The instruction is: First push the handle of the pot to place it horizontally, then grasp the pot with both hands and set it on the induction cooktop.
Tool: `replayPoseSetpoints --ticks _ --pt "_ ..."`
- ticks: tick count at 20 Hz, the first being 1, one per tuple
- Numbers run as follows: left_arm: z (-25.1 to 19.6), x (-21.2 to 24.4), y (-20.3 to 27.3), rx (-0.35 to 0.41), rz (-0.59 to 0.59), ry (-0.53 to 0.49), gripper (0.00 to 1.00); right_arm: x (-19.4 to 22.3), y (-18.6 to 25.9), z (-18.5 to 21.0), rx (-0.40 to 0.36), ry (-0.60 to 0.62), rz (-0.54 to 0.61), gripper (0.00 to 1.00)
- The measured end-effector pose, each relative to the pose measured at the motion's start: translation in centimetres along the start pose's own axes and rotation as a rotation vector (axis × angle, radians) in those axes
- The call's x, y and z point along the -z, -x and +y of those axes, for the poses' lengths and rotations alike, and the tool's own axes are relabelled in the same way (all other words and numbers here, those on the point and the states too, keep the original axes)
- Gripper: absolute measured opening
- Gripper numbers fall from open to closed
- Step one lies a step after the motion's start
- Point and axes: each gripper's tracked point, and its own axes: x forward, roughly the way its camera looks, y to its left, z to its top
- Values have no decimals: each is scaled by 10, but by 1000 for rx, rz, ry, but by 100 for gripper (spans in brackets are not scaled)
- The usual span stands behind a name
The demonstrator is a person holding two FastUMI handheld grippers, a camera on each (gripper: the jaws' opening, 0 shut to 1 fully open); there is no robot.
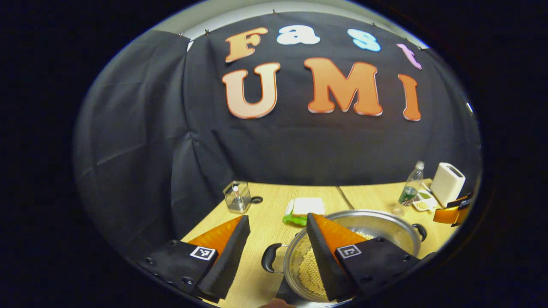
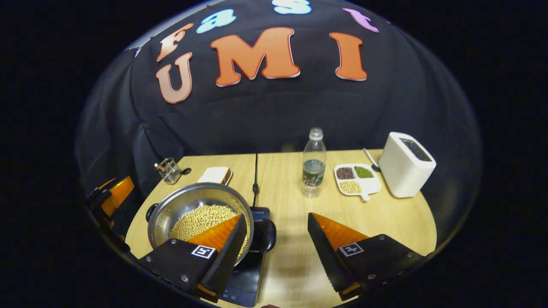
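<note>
Pot: I count one round, shiny steel pot (image 2: 195,205) with two dark loop handles (image 1: 271,258), one on each side. In the right gripper view it sits on the induction cooktop (image 2: 246,278), a flat, dark, glossy slab at the near edge of the table.
Contents: a heap of small, pale, round beans (image 2: 201,220) covers the pot's bottom.
Left gripper (image 1: 276,244): I see my two wedge-shaped fingers spread wide, pinching nothing. One handle lies in the gap between them, and the right finger overlaps the pot's rim.
Right gripper (image 2: 276,235): two fingers spread wide as well, holding nothing. The pot's other handle lies between them, just beside the left finger.
Table (image 2: 385,218): one light wood-grain top, with a seam down the middle.
Bottle (image 2: 314,164): one clear plastic bottle, upright, behind the cooktop.
Divided dish (image 2: 356,177): one white dish with three compartments holding dark, green and pale grains, between the bottle and the white box.
White box (image 2: 406,164): one smooth, rounded, upright appliance; I cannot tell what kind.
Clear holder (image 1: 236,196): one small, square, transparent container at the far left.
Flat white item (image 1: 306,206): one, with something green beside it.
</note>
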Motion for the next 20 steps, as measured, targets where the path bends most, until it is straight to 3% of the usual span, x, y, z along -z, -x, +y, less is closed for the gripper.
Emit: replayPoseSetpoints --ticks 2,3,5,6,11,16,20 --pt "-6 -44 23 23 -96 20 89 -25 21 -12 18 53 -96 92" --pt "-10 -59 36 34 -129 33 97 -33 29 -20 40 75 -139 94" --pt "-12 -92 60 52 -193 54 92 -60 63 -38 59 95 -221 94" --pt "-12 -110 73 58 -230 63 100 -71 79 -44 58 98 -258 94" --pt "-17 -189 135 128 -369 123 99 -132 171 -70 79 116 -470 94" --pt "1 -244 185 137 -497 145 98 -173 242 -83 64 81 -630 93" --pt "28 -277 219 86 -553 124 98 -194 282 -94 79 97 -705 98"
